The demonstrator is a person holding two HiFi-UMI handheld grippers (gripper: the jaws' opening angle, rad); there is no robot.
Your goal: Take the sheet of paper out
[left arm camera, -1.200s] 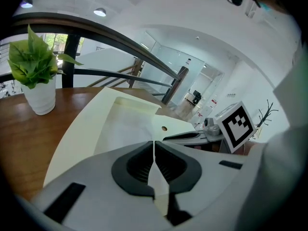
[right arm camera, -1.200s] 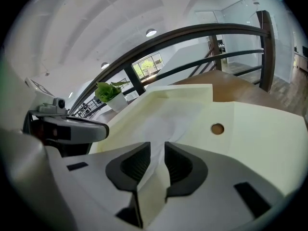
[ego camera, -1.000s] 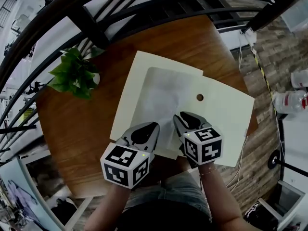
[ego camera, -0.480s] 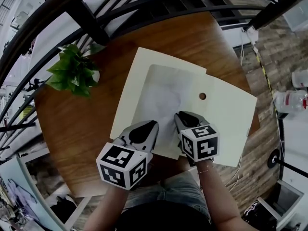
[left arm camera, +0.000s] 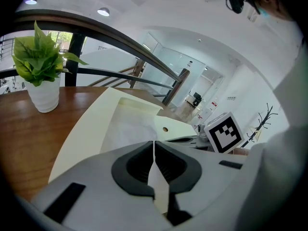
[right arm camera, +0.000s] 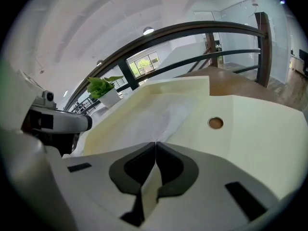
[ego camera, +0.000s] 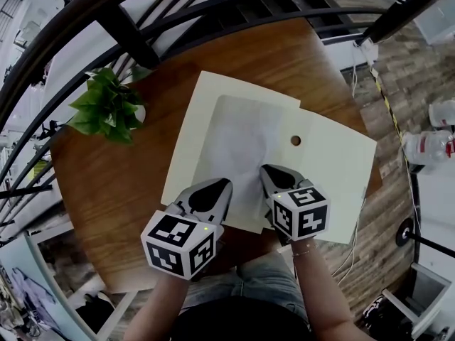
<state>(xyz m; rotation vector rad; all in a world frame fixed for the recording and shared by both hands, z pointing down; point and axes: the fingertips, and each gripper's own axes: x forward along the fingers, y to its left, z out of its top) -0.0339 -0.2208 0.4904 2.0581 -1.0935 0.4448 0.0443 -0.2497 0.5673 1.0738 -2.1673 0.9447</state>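
A cream envelope (ego camera: 334,169) with a round hole (ego camera: 295,141) lies open on the round wooden table (ego camera: 106,190). A white sheet of paper (ego camera: 242,141) rests inside it, also seen straight ahead in the left gripper view (left arm camera: 127,126). My left gripper (ego camera: 213,189) is at the envelope's near edge, shut on a thin pale edge that looks like the sheet (left arm camera: 159,186). Beside it, my right gripper (ego camera: 276,176) is shut on a cream edge of the envelope (right arm camera: 150,189), where sheet and hole-bearing flap (right arm camera: 250,124) meet.
A potted green plant (ego camera: 106,109) in a white pot stands on the table's far left. A dark curved railing (ego camera: 128,27) runs behind the table. The table's near edge is just under my grippers, with a person's legs below.
The left gripper has drawn back a little toward me. The envelope wobbled slightly and settled. Both grippers stay shut on the paper edges.
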